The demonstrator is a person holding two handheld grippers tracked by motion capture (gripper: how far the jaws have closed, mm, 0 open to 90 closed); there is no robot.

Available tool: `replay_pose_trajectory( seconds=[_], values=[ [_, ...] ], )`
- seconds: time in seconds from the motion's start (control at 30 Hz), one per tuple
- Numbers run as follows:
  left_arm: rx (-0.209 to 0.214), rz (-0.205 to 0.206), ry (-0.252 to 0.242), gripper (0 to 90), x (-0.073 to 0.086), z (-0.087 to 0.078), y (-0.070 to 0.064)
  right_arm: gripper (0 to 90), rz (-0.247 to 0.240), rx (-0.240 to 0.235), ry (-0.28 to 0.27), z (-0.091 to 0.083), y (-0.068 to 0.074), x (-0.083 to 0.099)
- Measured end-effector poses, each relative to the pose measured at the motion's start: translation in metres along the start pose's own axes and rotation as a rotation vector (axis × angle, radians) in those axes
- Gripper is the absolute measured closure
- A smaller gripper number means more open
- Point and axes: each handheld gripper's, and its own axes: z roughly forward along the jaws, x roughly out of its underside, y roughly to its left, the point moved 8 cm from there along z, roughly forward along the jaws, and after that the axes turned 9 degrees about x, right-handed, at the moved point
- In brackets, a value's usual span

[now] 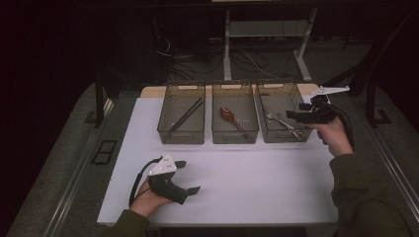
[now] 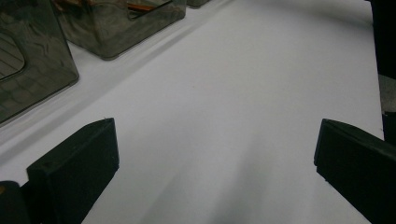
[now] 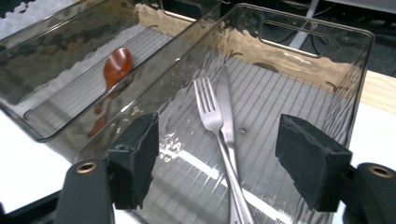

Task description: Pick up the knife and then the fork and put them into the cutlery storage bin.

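While the left tool (image 1: 187,177) just sits low over the white table (image 1: 257,177) near the front edge, jaws spread wide with nothing between them, the right tool (image 1: 295,114) is up over the right-hand bin (image 1: 283,118), also wide open and holding nothing. Inside that bin lie a metal fork (image 3: 208,112) and a knife (image 3: 226,109), crossing each other and flat on the ribbed bottom (the right gripper view looks straight down on them between the jaws). Next bin over, the middle bin (image 1: 234,118), has a reddish-brown spoon (image 1: 230,116), and the left bin (image 1: 182,120) holds dark chopsticks (image 1: 187,114) lying diagonally.
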Motion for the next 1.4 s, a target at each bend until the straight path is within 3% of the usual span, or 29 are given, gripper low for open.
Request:
replay_pose_trajectory(
  seconds=[0.33,0.6,1.0,1.4],
  values=[
    [-0.012,-0.012,-0.009,0.0,0.001,-0.006,0.004,19.5,-0.021,-0.044,-0.084,-0.028,0.030,0.007],
    [-0.008,-0.014,-0.008,0.0,0.001,-0.006,0.004,17.0,-0.075,-0.090,-0.085,-0.042,0.057,0.027],
    [-0.008,-0.011,-0.005,0.0,0.002,-0.005,0.003,17.0,-0.069,-0.133,-0.107,-0.058,0.076,0.053],
    [-0.006,-0.006,-0.006,0.0,0.001,-0.005,0.002,17.0,-0.073,-0.142,-0.113,-0.064,0.087,0.083]
  ],
)
